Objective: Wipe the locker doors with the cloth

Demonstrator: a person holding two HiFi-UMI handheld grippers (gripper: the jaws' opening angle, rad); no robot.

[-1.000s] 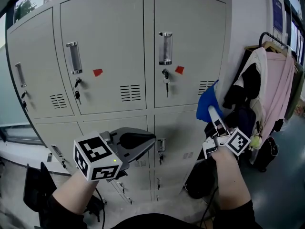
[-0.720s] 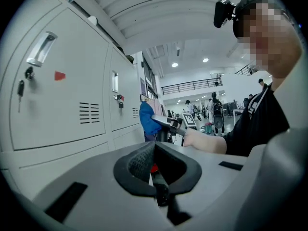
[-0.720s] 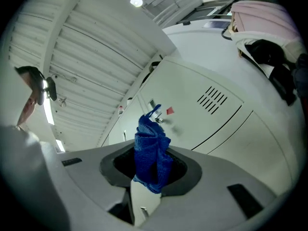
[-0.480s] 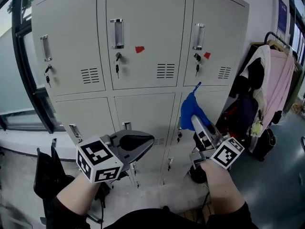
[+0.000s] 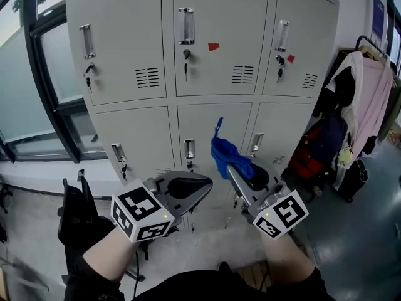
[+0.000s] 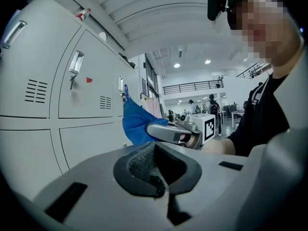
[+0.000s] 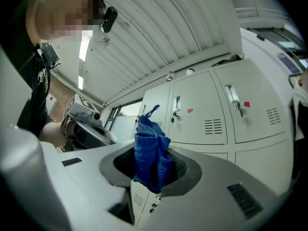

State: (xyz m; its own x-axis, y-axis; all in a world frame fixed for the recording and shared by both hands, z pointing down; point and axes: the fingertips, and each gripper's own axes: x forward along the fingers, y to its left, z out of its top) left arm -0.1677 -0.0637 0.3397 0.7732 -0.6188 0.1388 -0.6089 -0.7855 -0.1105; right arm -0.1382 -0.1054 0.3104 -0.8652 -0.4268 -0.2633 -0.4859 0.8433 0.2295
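Grey locker doors [image 5: 213, 61] face both hands, and the nearer right gripper [image 5: 237, 172], jaws clamped on the blue cloth [image 5: 225, 154], points it upright at the lower middle door, while the left gripper [image 5: 202, 187] is closed and empty.

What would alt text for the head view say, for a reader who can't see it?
The right claw holds a blue cloth up before a bank of grey locker doors. The left claw, shut and empty, sits beside it.
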